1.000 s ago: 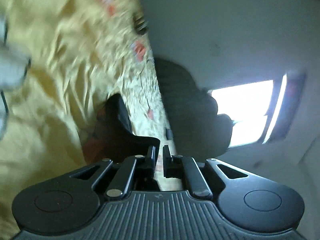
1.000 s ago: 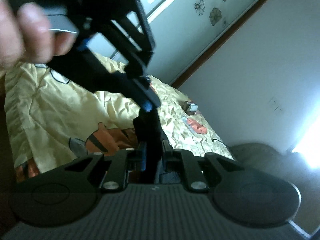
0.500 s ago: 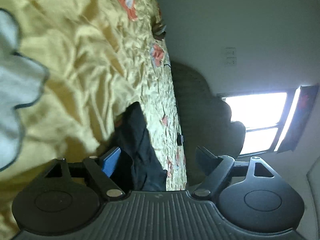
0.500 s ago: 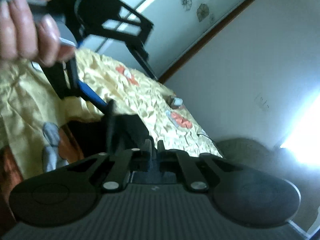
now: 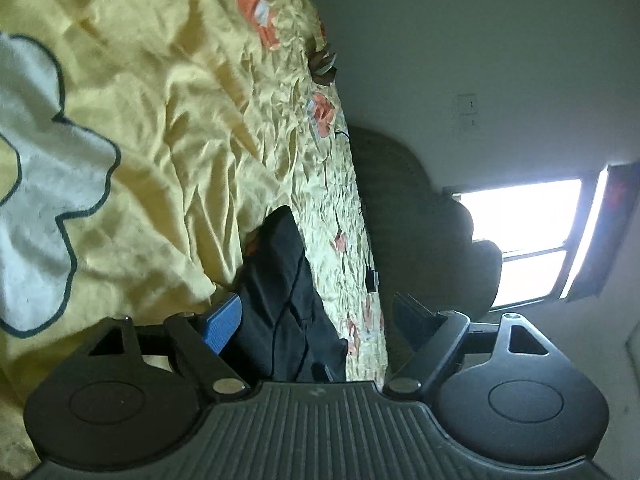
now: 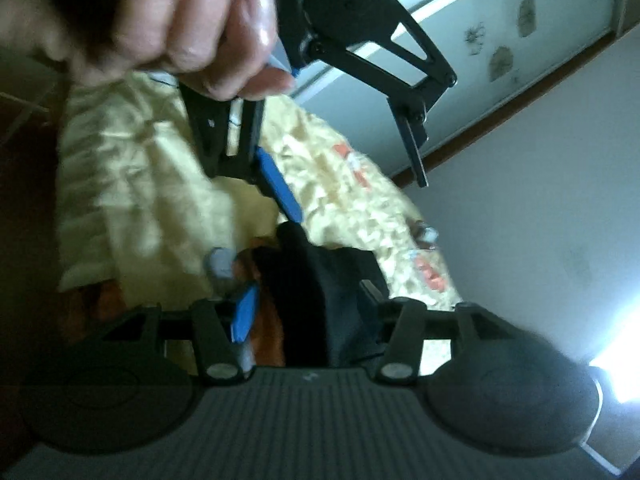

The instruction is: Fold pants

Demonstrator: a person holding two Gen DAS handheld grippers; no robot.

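Two grippers over a bed [image 5: 168, 128] spread with a creased yellow sheet, printed with orange motifs and a white cloud shape edged in dark line; black pants [image 5: 280, 300] lying bunched on that sheet near the bed's edge, close in front of both cameras.

Left gripper [image 5: 316, 320]: jaws standing wide apart, blue pad on one finger beside the pants, cloth lying between the fingers but gripped by neither; seen also from the right wrist view [image 6: 352, 184], borne by a hand [image 6: 168, 28] wrapped round its handle, above and beyond the pants [image 6: 316, 280].

Right gripper [image 6: 308, 312]: jaws opening, dark cloth between them, pads off the fabric as far as the blur allows; picture soft, so contact not certain.

Beyond the bed: a pale wall, a bright window [image 5: 520, 240], a small dark object [image 5: 324, 66] on the sheet near the far edge; too small to tell what.
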